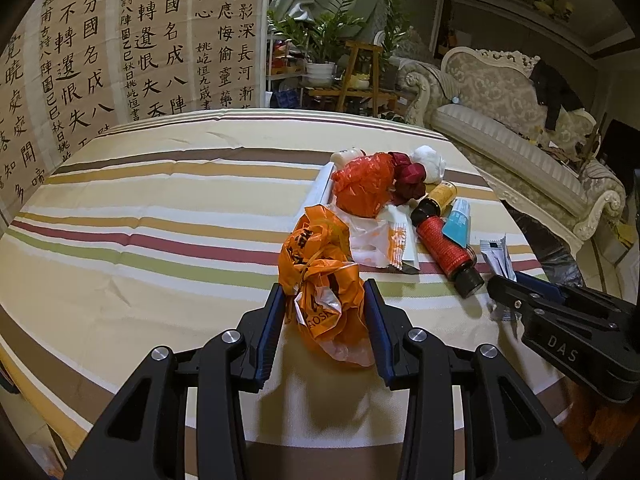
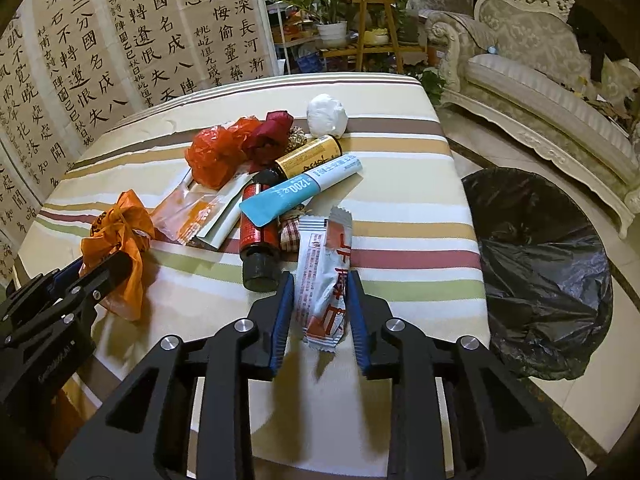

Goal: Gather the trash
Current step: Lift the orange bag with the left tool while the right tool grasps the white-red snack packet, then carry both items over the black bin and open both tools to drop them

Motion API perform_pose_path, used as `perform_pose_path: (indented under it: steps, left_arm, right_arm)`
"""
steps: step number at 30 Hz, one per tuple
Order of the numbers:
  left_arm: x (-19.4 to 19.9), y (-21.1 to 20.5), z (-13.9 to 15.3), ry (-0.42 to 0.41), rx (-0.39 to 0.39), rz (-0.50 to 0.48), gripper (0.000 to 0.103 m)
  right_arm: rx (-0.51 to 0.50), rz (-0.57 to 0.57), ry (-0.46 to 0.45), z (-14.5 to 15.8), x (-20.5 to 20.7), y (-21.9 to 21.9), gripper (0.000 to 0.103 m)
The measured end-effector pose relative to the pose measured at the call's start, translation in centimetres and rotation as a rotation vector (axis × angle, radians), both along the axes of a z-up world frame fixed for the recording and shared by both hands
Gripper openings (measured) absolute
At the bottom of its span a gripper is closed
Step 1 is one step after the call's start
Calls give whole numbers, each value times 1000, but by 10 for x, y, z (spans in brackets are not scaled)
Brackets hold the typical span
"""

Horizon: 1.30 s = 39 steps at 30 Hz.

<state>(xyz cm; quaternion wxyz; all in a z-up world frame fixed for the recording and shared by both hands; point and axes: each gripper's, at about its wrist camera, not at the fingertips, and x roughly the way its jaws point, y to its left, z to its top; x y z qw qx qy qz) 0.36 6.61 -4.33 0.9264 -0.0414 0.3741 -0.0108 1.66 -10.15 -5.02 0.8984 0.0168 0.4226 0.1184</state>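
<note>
Left hand-held gripper: blue ribbed pads pressed against both sides of a crumpled orange plastic bag, thin glossy film with black print, knotted and wrinkled. The bag rests on the table at its near edge.

Right hand-held gripper: jaws narrowed onto a flat white foil sachet with red print and crimped, serrated ends. Both pads touch its long edges; the sachet stands tilted between them, its lower end lifted clear of the cloth.

Table covering: woven cloth, cream ground with tan, brown, maroon and green stripes, lightly creased.

Remaining litter in a loose heap past the two grippers:
- dark glass bottle with red label, cylindrical, lying on its side
- second bottle with yellow label, also lying down
- blue-and-white flattened tube resting across both bottles
- orange-and-white clear wrapper, flat
- red crinkled plastic bag
- maroon crumpled wad
- white paper ball

Beside the table, on the tiled floor: black glossy bin liner, mouth open.
</note>
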Motion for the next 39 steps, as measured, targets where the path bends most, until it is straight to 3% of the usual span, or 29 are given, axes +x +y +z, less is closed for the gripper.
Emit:
perform_pose_path:
  steps: [9, 15, 25, 39]
  left_arm:
    - [-8, -6, 16, -51, -13, 0, 40]
    - [-6, -30, 23, -70, -22, -51, 40]
    - [12, -98, 29, -82, -25, -193, 40]
    - [51, -183, 23, -66, 25, -309, 40]
  right_arm:
    - [4, -12, -64, 16, -10, -11, 25]
    - [-1, -90, -104, 26, -15, -49, 25]
    - [-47, -251, -150, 27, -13, -126, 26]
    - [-29, -336, -141, 8, 12, -191, 26]
